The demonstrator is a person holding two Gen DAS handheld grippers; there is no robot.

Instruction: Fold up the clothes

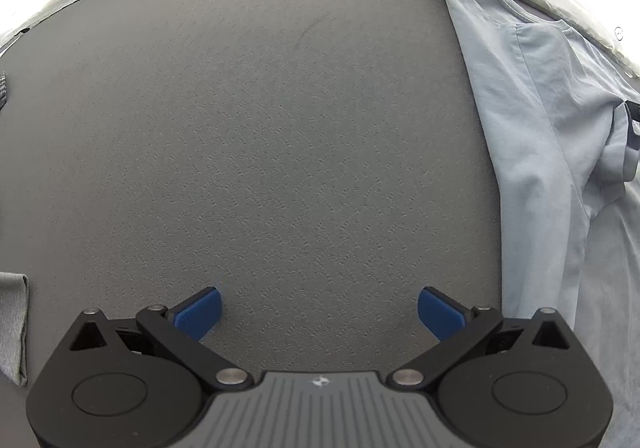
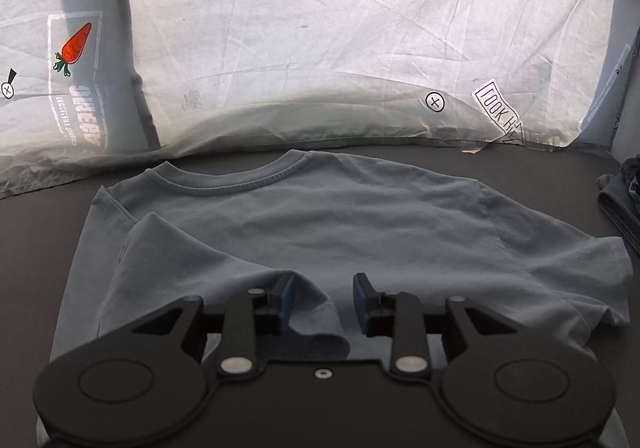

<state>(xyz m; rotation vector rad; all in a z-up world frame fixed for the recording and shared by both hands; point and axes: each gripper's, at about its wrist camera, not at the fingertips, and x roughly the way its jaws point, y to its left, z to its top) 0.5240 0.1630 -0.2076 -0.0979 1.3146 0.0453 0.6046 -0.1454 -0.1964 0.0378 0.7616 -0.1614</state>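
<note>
A light blue T-shirt (image 2: 340, 220) lies flat on the dark grey table, collar away from me, its left sleeve folded in over the body. My right gripper (image 2: 324, 300) is open just above the shirt's near part, with the folded sleeve's edge between its blue pads; nothing is held. In the left wrist view the same shirt (image 1: 552, 152) lies along the right side. My left gripper (image 1: 320, 310) is wide open and empty over bare table, left of the shirt.
A white printed sheet (image 2: 320, 28) with a carrot picture hangs behind the table's far edge. Folded denim (image 2: 624, 204) lies at the right edge. A grey cloth (image 1: 14, 324) lies at the left edge of the dark table (image 1: 260, 128).
</note>
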